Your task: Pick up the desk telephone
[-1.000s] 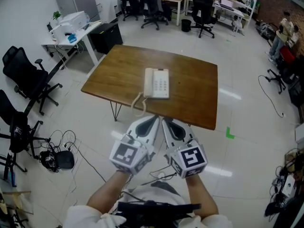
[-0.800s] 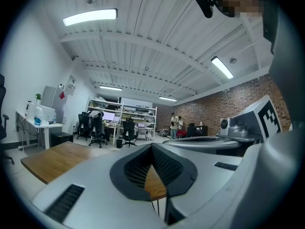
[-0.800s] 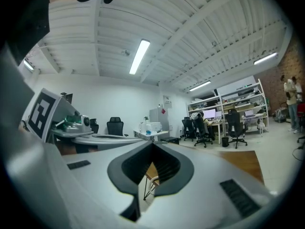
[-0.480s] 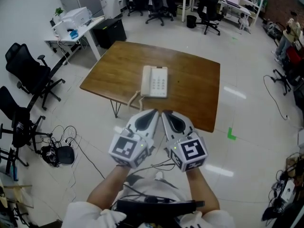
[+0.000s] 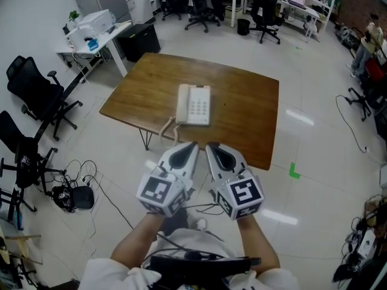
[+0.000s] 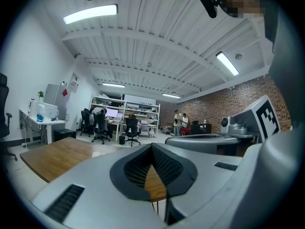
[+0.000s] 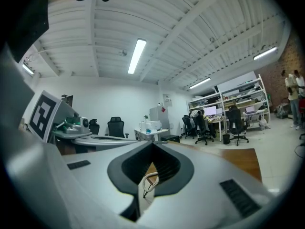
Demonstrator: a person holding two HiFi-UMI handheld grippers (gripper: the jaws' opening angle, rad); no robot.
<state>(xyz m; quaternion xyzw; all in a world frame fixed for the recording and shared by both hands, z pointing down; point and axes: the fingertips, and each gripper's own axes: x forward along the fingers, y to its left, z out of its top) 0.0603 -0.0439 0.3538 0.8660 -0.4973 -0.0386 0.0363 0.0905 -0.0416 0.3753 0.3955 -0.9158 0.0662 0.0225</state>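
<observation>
A cream desk telephone (image 5: 193,104) lies on the brown wooden table (image 5: 248,113), handset on its left side, and its coiled cord (image 5: 168,129) hangs over the near edge. My left gripper (image 5: 193,145) and right gripper (image 5: 209,145) are held side by side just short of that near edge, below the phone in the head view, and touch nothing. Both are shut with nothing between the jaws. In the left gripper view the left gripper (image 6: 152,147) points level over the tabletop (image 6: 52,156). In the right gripper view, the cord (image 7: 149,179) shows through the gap behind the right gripper's (image 7: 153,145) meeting tips.
Black office chairs (image 5: 36,98) stand at the left, with a tangle of cables (image 5: 75,195) on the floor below them. A white desk with a printer (image 5: 92,24) is at the back left. More desks and chairs (image 5: 260,5) fill the back. Green tape (image 5: 294,171) marks the floor.
Both grippers have edged forward together toward the table's near edge, still shut. The telephone has not moved on the table.
</observation>
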